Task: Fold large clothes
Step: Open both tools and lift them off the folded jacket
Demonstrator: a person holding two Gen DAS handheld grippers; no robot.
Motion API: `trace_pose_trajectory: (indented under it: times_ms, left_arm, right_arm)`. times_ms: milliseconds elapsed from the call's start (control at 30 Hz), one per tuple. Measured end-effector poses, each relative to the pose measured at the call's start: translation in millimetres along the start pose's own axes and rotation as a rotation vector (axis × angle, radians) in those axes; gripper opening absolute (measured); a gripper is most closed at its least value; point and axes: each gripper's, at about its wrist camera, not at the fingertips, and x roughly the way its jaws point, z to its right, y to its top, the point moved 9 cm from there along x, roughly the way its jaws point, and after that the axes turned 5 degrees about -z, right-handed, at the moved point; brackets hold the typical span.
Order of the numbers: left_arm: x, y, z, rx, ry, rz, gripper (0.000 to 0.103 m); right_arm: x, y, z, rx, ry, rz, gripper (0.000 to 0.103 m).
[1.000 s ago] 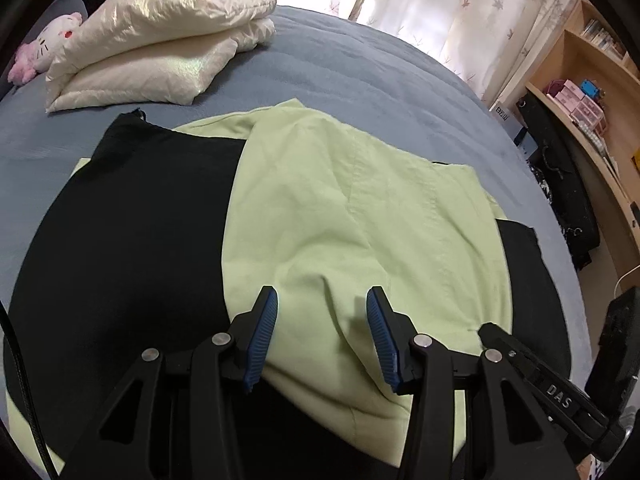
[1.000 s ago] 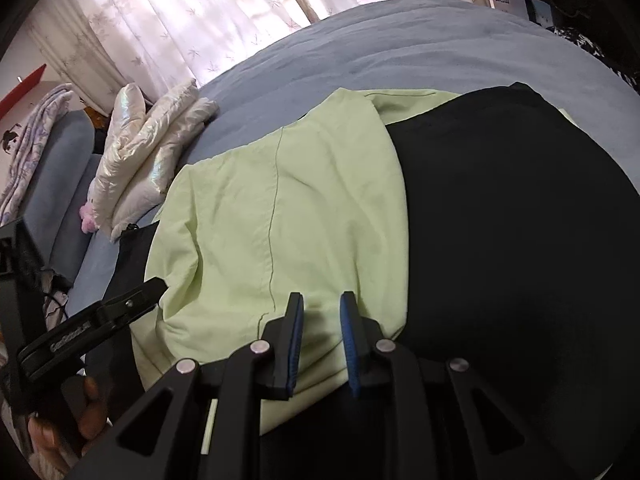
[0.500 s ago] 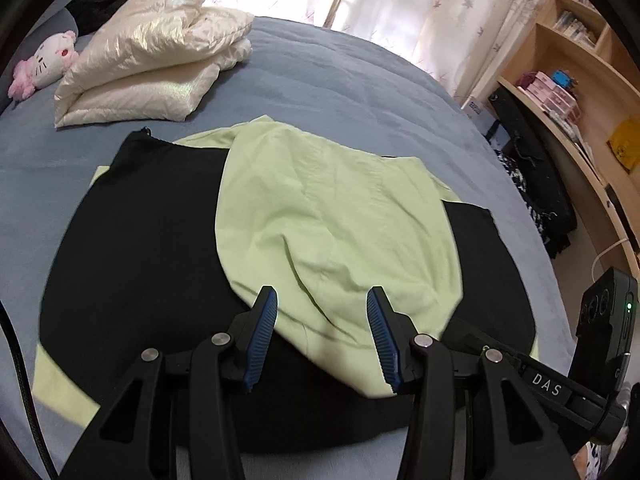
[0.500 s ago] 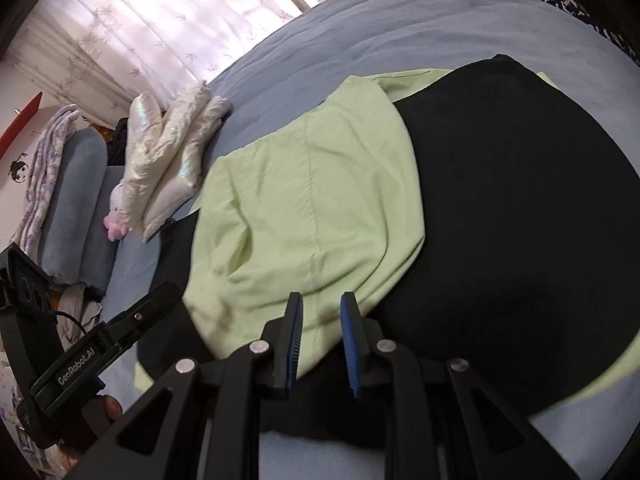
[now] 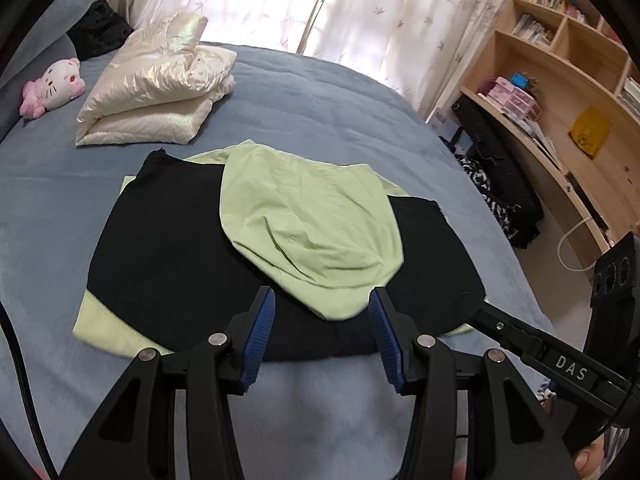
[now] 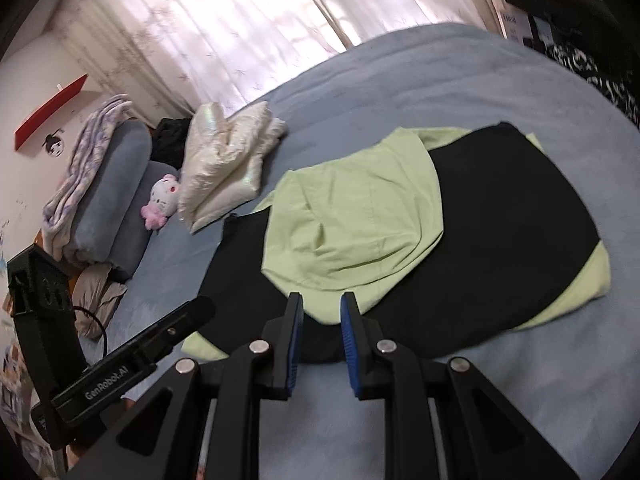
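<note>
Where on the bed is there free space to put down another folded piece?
Bare blue cover lies between the black-and-green garment and the curtains, to the right of the folded white jacket. A second bare strip runs along the garment's near edge. The corner by the pink plush toy and the pillows is crowded.
</note>
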Motion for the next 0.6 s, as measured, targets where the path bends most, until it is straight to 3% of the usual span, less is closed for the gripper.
trace_pose_trajectory:
  times_ms: [333, 467, 533, 600]
  left_arm:
    - [-35.8, -25.1, 6.8, 0.015, -0.036, 0.010, 0.050]
    - [-46.3, -31.8, 3.8, 0.008, -0.060, 0.002, 0.051]
    - [-50.0, -33.7, 2.1, 0.003, -0.063, 0.009, 0.056]
    - [-52.1, -36.2, -3.7, -0.011, -0.065, 0.024, 0.061]
  right_arm:
    - [-45.4, -30.1, -31.2, -0.109, -0.021, 0.022, 0.019]
    - [-64.1, -40.0, -51.2, -0.141, 0.067, -0.050, 0.019]
    - [-89.2, -39.0, -61.4, -0.177, 0.105, -0.031, 0.019]
    - [-112.3, -35.3, -67.1, -0.227, 0.082, 0.030, 0.020]
